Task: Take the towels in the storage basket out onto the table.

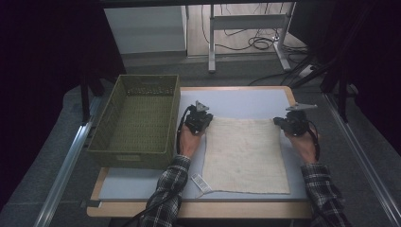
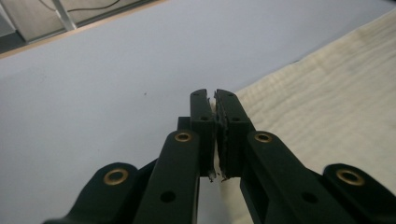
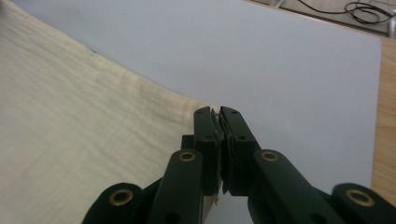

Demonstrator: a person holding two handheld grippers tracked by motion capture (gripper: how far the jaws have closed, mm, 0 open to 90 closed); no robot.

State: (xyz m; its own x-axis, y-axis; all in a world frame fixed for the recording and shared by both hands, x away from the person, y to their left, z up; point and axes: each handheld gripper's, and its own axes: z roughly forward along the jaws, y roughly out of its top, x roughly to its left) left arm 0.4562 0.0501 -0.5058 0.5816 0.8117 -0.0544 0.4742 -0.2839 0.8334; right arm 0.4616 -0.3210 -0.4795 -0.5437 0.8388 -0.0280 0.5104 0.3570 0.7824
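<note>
A cream cloth [image 1: 246,153] lies spread flat on the pale blue table top [image 1: 246,101], with a white label at its near left corner. My left gripper [image 1: 201,118] is at the cloth's far left corner, its jaws pressed together on the cloth's edge [image 2: 215,100]. My right gripper [image 1: 291,122] is at the far right corner, jaws likewise pinched on the cloth [image 3: 217,112]. The cloth [image 2: 327,107] spreads to the right in the left gripper view, and the cloth [image 3: 70,126] spreads to the left in the right gripper view.
An olive green woven basket [image 1: 137,120] stands empty on the table's left side, close to my left hand. The table's wooden edge [image 1: 189,208] runs along the front. Beyond the table are metal desk legs and cables [image 1: 255,42] on the floor.
</note>
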